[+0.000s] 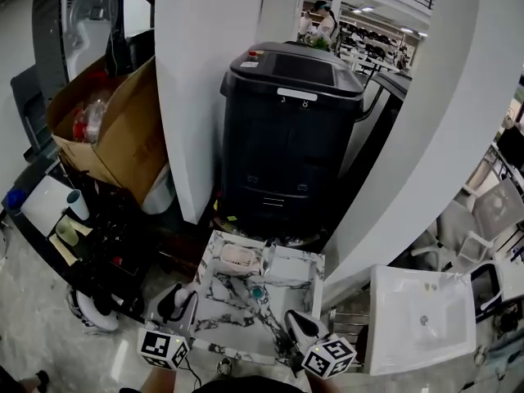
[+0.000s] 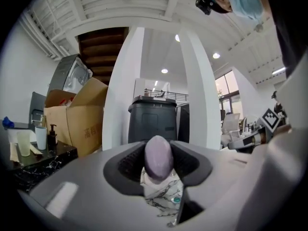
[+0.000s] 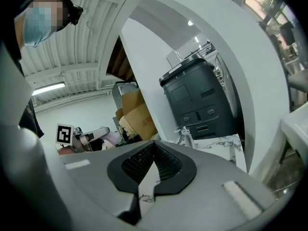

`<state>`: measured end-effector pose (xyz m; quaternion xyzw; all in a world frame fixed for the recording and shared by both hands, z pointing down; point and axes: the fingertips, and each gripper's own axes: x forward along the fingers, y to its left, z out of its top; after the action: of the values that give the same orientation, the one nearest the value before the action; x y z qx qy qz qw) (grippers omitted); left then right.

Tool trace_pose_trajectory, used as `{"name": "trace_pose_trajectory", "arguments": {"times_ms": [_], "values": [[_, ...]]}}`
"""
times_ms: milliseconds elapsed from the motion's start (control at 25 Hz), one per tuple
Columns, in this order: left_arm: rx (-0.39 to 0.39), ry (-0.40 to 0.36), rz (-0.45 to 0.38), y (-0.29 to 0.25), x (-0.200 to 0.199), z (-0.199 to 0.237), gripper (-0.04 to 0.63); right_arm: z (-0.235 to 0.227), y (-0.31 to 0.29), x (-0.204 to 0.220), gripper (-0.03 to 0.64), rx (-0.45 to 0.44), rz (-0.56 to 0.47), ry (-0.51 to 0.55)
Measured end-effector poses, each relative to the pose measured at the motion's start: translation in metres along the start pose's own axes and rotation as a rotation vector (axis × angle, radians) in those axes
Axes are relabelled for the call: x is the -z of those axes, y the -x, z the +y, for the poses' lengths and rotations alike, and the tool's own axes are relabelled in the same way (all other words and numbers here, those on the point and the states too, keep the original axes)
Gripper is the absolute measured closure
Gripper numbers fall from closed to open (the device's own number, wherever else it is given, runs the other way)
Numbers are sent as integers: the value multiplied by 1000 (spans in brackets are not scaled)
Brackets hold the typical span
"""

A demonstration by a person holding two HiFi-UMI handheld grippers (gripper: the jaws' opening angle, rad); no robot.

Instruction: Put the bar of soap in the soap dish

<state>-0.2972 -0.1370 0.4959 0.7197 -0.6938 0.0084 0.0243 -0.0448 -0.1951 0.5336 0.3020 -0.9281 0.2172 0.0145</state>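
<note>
bar of soap [image 2: 159, 158]: lilac, oval, standing on end between the pads of the left gripper [image 1: 182, 295], which is clamped on it from both sides; the soap is held clear of the surface, not in the dish. soap dish [image 1: 239, 258]: pale, rounded, lying on the far left part of the marble worktop [image 1: 237, 311], apart from the left gripper, which sits at the worktop's near left edge. the dish's contents cannot be made out at this size. right gripper [image 3: 153, 147]: jaws together at the tips, nothing between them; it is positioned at the near right edge of the worktop, well apart from the dish. a chrome tap [image 1: 267, 260] stands just beside the dish on its right, and a small teal item [image 1: 257, 292] lies near the middle of the worktop. behind the worktop stands a tall black cabinet [image 1: 291, 129], flanked by white pillars. an open cardboard box [image 1: 123, 133] sits to the left of it, above a dark side counter carrying cups. a white basin [image 1: 422, 318] is to the right of the worktop.
</note>
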Motion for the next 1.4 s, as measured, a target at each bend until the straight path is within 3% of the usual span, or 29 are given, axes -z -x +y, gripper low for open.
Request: {"name": "trace_pose_trajectory", "arguments": {"times_ms": [720,1080,1400], "values": [[241,-77,41,-107,14,16,393,-11,-20,8,629,189,-61,-62],[348,-168,68,-153,33,2,393,-21,-14,15,629,266,-77,-83],[437,-172,115,-192,63,-18,393,-28,-3,23,629,327,-86,-116]]}}
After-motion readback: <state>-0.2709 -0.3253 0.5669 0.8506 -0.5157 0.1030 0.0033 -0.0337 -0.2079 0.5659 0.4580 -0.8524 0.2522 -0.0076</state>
